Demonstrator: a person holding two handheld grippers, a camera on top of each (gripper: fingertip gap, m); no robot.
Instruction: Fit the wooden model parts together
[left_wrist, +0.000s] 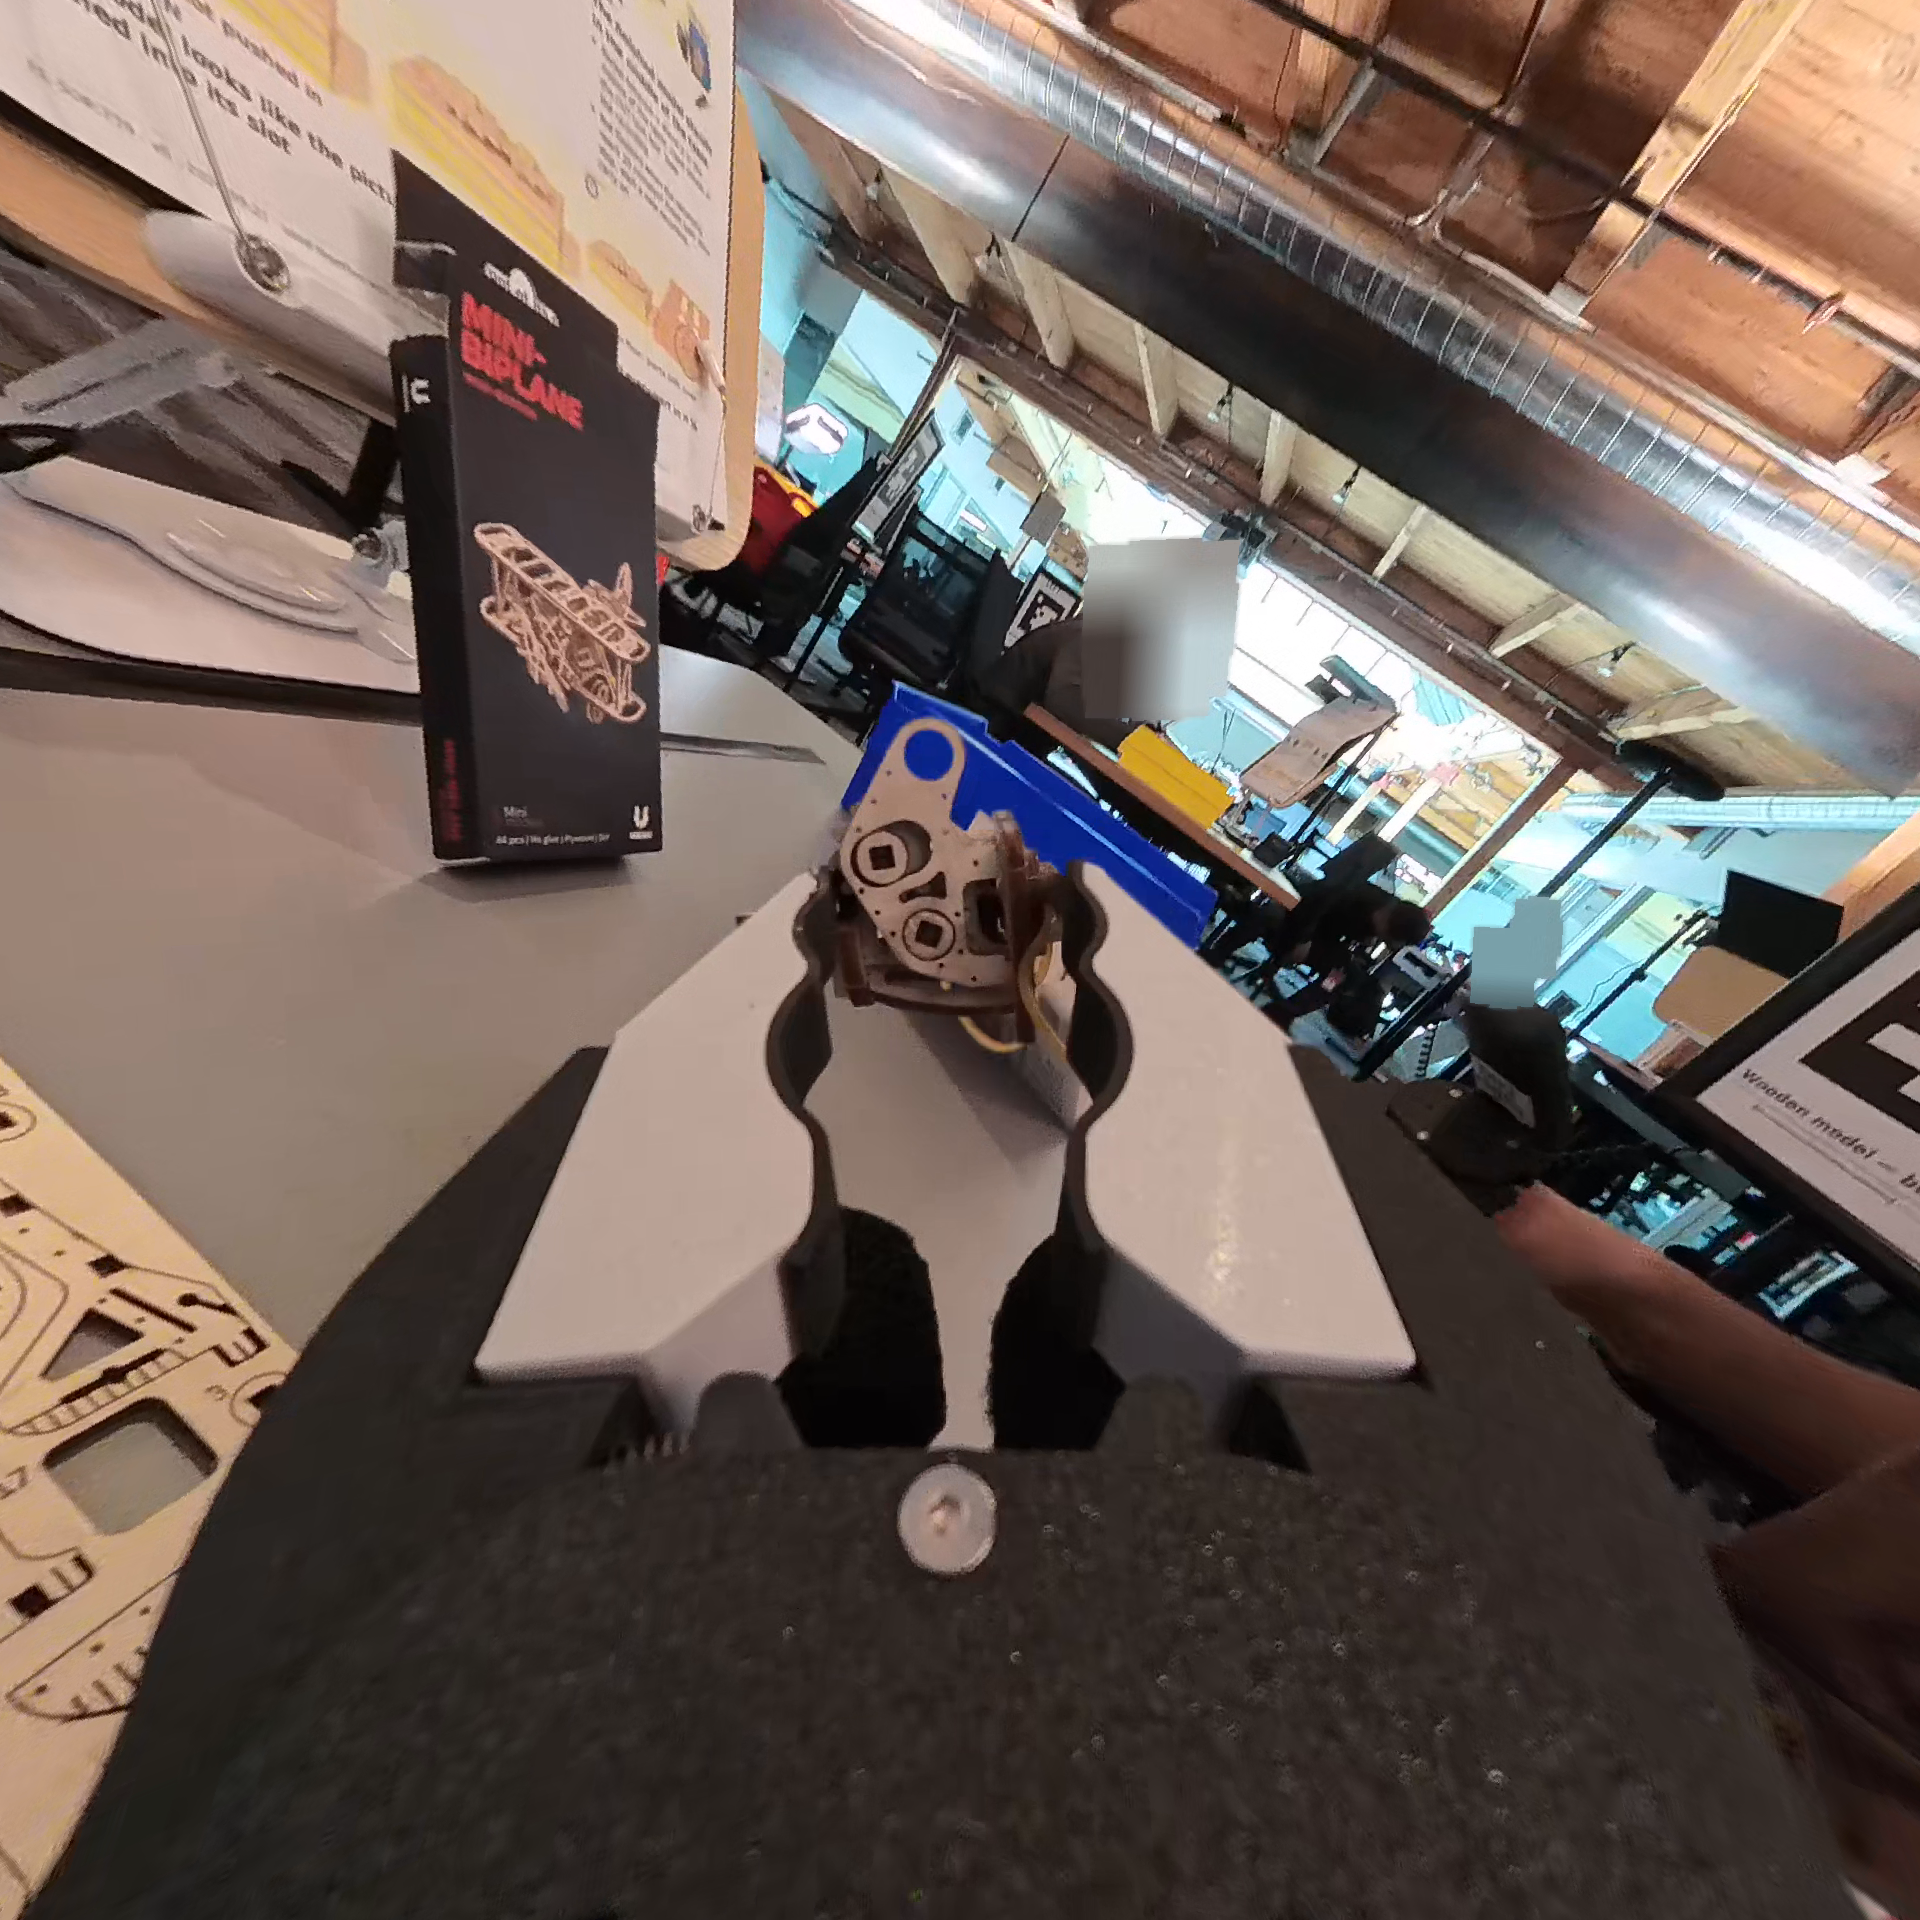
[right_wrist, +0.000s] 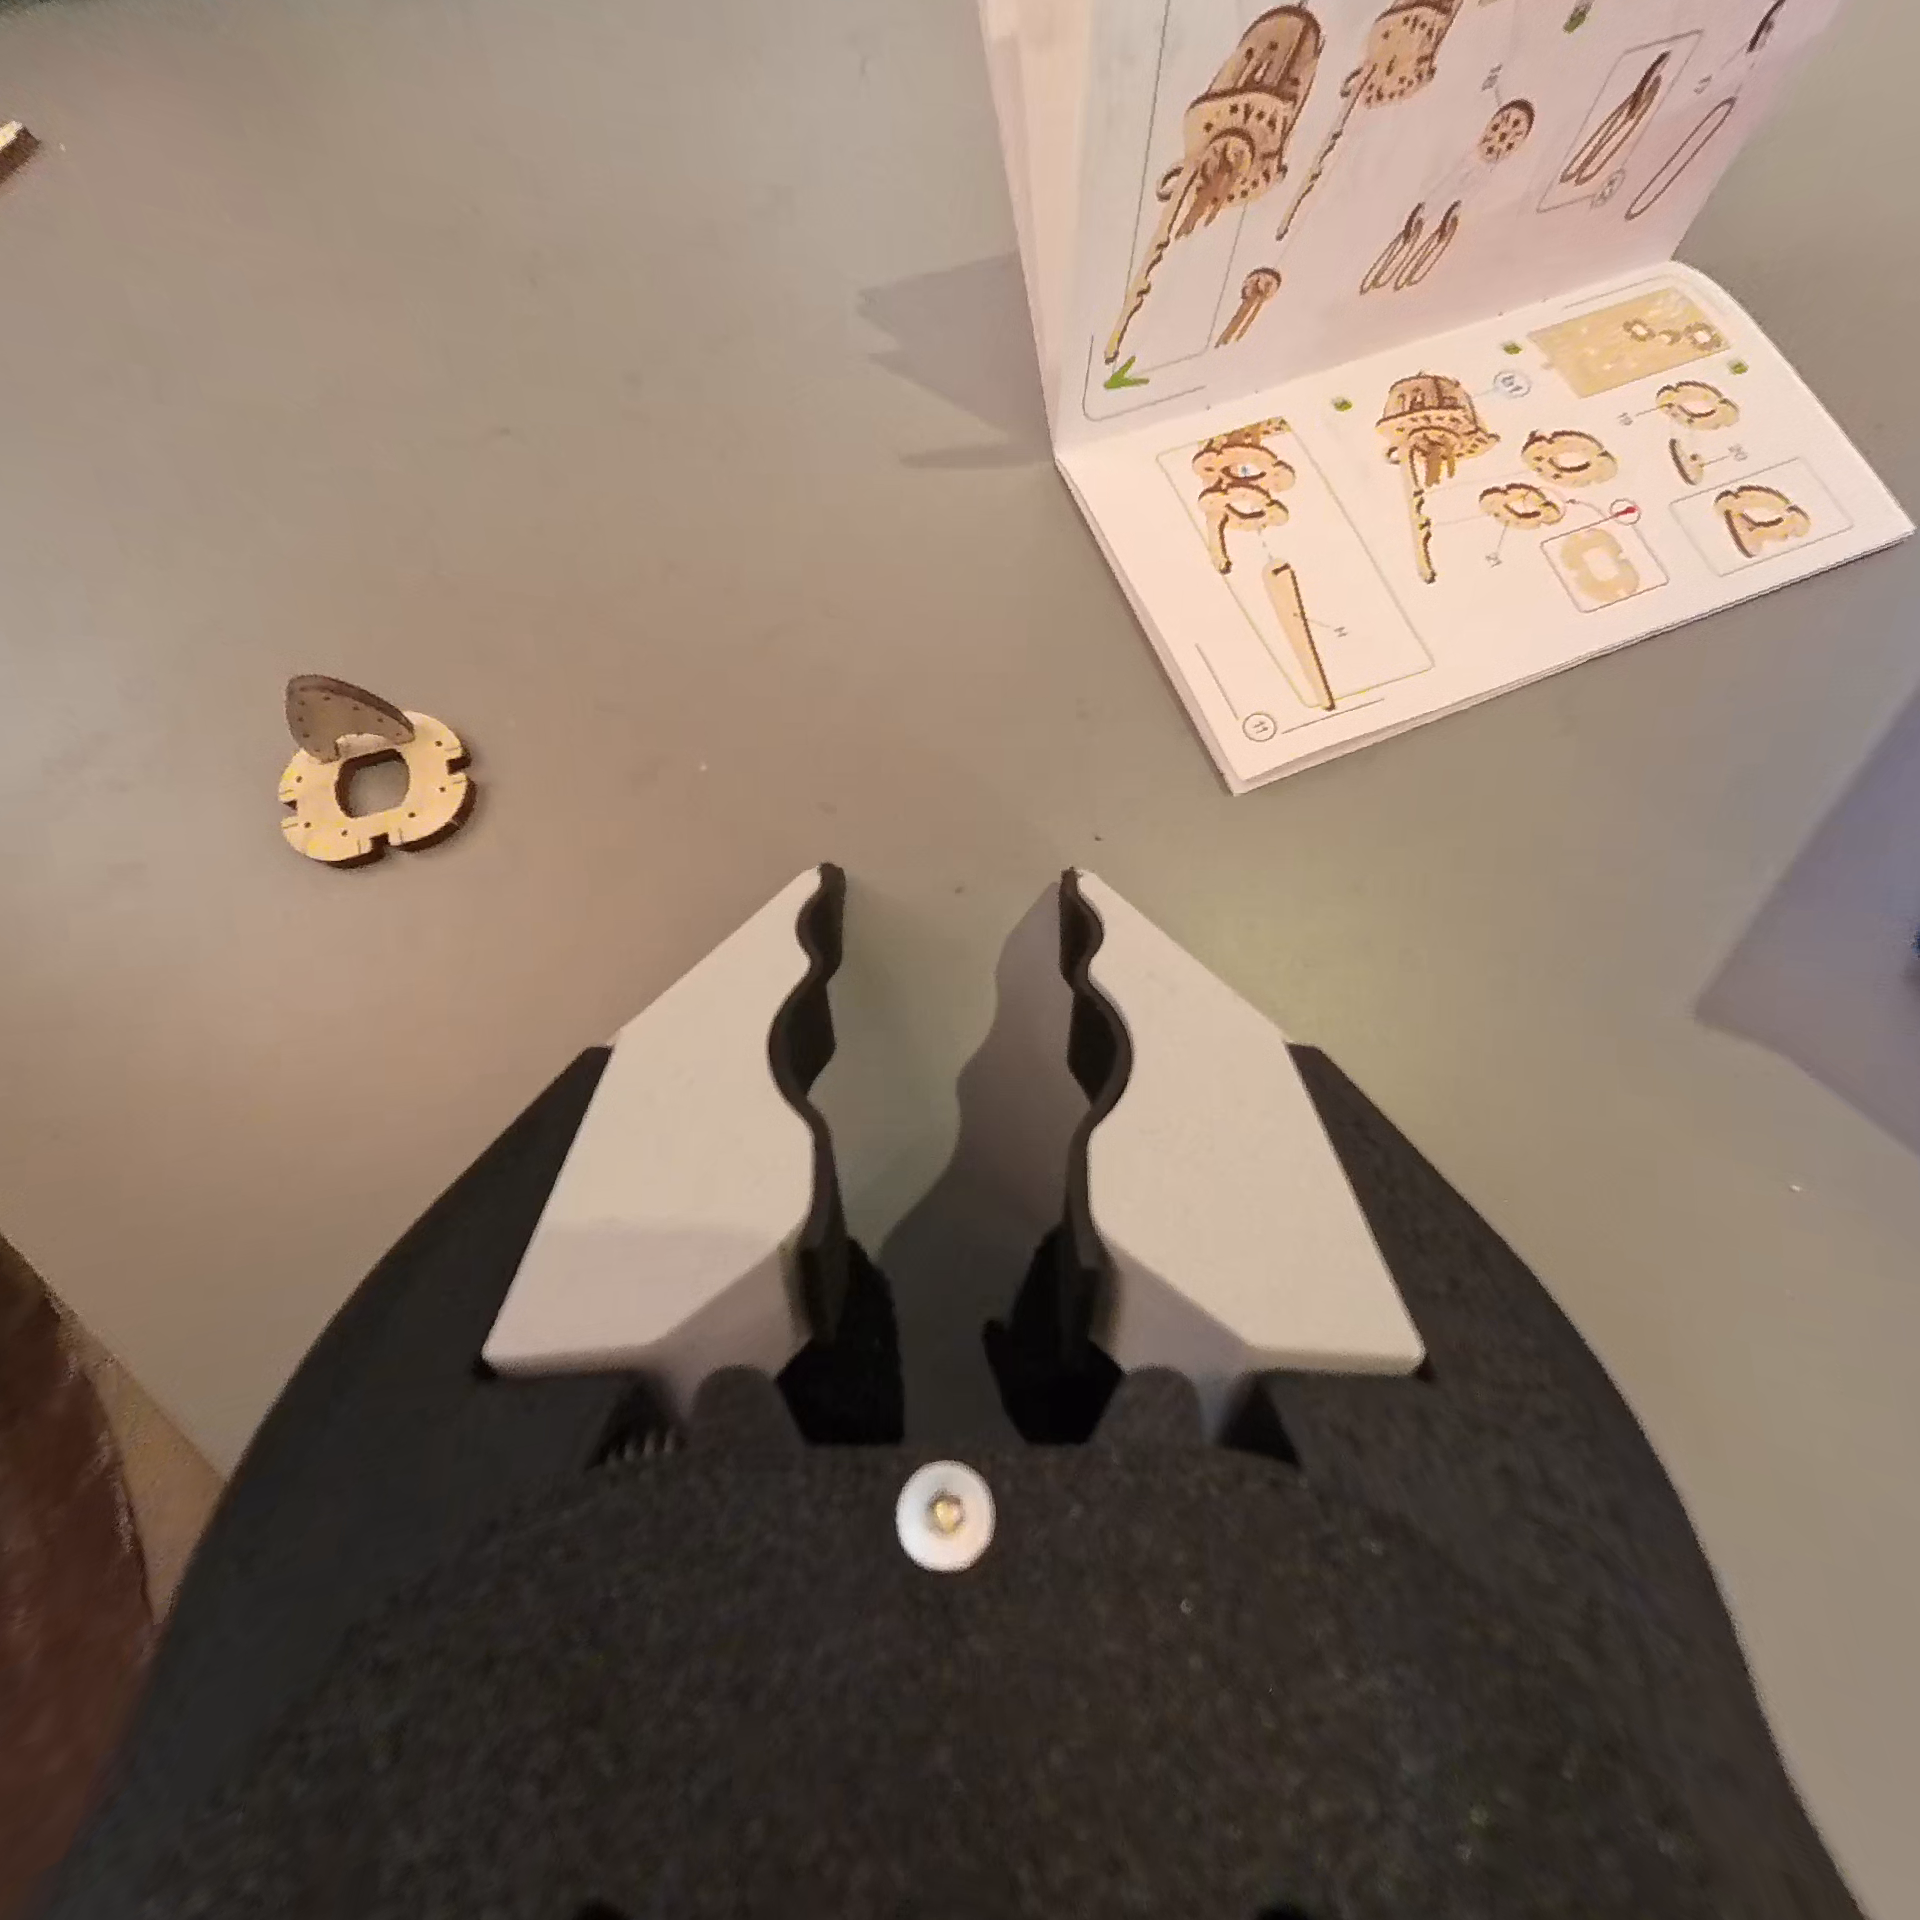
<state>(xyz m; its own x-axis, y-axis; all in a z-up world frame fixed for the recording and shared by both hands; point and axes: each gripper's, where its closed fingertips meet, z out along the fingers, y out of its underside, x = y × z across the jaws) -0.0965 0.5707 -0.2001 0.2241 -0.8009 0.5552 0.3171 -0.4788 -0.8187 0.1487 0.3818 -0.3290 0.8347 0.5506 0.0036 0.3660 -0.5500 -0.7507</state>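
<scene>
At left centre of the right wrist view, a lobed ring (right_wrist: 374, 792) with 1 fin slotted in lies on the grey table (right_wrist: 644, 436), unjoined. The right gripper (right_wrist: 951, 883) hovers over it, jaws apart and empty. The left gripper (left_wrist: 940, 914), mid-frame, clamps the partly built wooden assembly (left_wrist: 925, 904); joining remains.

Left wrist view tilted upward; right looks down, near grey table (right_wrist: 623, 416).
</scene>
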